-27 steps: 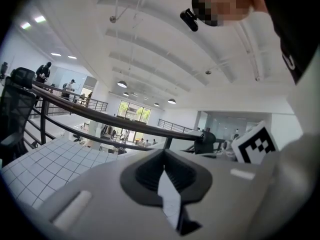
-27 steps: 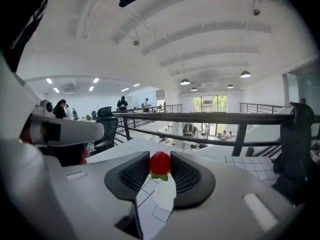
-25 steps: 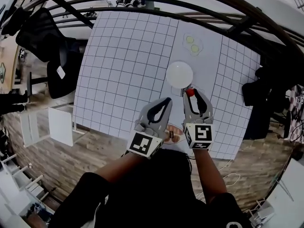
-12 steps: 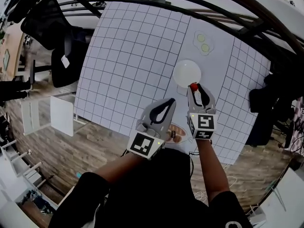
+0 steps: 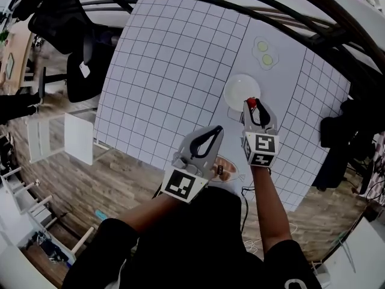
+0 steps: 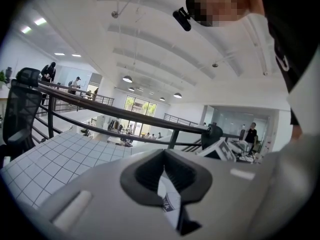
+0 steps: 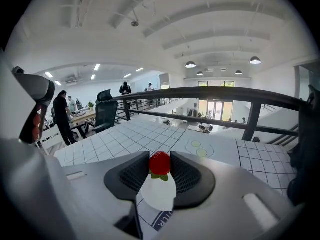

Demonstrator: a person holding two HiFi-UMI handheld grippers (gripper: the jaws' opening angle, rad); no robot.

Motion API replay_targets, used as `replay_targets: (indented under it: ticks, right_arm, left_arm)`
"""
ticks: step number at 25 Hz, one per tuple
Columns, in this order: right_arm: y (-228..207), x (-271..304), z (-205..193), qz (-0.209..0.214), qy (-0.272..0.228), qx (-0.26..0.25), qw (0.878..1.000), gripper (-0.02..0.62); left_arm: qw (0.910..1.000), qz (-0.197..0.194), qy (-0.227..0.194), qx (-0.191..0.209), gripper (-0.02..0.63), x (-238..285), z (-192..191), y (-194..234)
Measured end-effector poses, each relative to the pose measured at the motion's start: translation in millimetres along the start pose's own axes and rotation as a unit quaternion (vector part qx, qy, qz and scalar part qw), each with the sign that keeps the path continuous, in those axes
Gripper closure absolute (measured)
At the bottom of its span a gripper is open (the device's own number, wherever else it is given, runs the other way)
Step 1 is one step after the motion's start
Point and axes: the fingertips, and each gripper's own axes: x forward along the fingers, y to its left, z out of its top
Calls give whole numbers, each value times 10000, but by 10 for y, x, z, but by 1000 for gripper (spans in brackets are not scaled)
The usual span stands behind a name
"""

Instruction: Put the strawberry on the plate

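The red strawberry (image 5: pixel 251 103) (image 7: pixel 160 163) is pinched between the dark pads of my right gripper (image 5: pixel 253 106) (image 7: pixel 160 160), which is shut on it. It hangs at the near rim of the round white plate (image 5: pixel 238 89) on the gridded table; in the right gripper view the plate (image 7: pixel 158 194) shows white just below the fruit, between the jaws. My left gripper (image 5: pixel 215 131) (image 6: pixel 164 154) sits lower left of the plate, near the table's front edge, its tips meeting with nothing between them.
Beyond the plate a white mat carries two green-yellow discs (image 5: pixel 263 52) (image 7: pixel 199 149). A brown round object (image 5: pixel 224 170) lies by the table's near edge under the left gripper. A black office chair (image 5: pixel 66 23) stands left of the table; a dark railing (image 7: pixel 210 94) runs behind.
My right gripper has sunk and moved forward with the strawberry, from short of the plate to its near rim. The left gripper has hardly shifted.
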Motion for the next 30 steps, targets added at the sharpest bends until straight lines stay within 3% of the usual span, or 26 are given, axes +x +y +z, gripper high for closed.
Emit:
replay_targets:
  ticks: [30]
  right_arm:
    - [-78,758,-645,103,596,87,9981,466]
  left_arm:
    - [9983,117,456,-341,598,143,-431,164]
